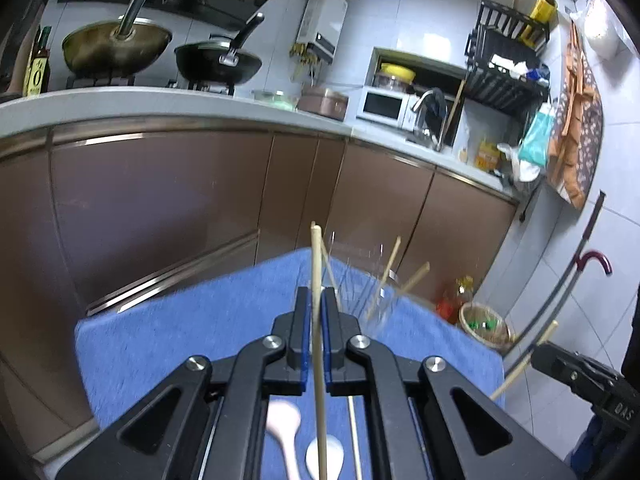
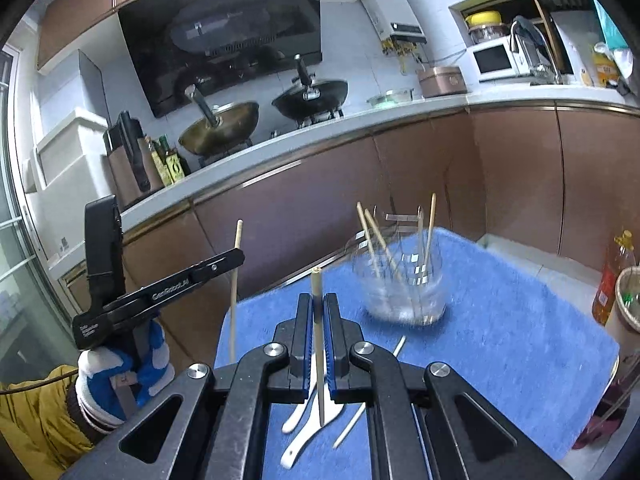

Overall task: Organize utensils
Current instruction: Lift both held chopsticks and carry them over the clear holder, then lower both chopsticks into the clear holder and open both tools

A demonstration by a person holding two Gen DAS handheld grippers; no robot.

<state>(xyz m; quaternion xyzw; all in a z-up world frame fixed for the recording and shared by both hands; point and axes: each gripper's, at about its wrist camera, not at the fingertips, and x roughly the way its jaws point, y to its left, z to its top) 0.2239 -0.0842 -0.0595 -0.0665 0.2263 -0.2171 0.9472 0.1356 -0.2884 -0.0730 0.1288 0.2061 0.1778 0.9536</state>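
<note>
My left gripper [image 1: 315, 304] is shut on a wooden chopstick [image 1: 317, 264] held upright above the blue mat [image 1: 180, 344]. My right gripper [image 2: 318, 312] is shut on another wooden chopstick [image 2: 317, 292], also upright. A clear glass jar [image 2: 404, 284] with several chopsticks in it stands on the mat [image 2: 520, 320] ahead of both grippers; it also shows in the left wrist view [image 1: 360, 280]. White spoons [image 2: 308, 428] and a loose chopstick [image 2: 352, 424] lie on the mat below the right gripper. White spoons [image 1: 284, 428] lie below the left gripper. The left gripper [image 2: 240, 258] shows at left in the right wrist view.
Brown cabinets [image 1: 160, 200] and a counter with two woks [image 1: 116, 46] stand behind the mat. A wicker basket [image 1: 484, 324] and an oil bottle [image 2: 612, 280] sit on the floor at right. The right gripper's body [image 1: 580, 376] shows at the right edge.
</note>
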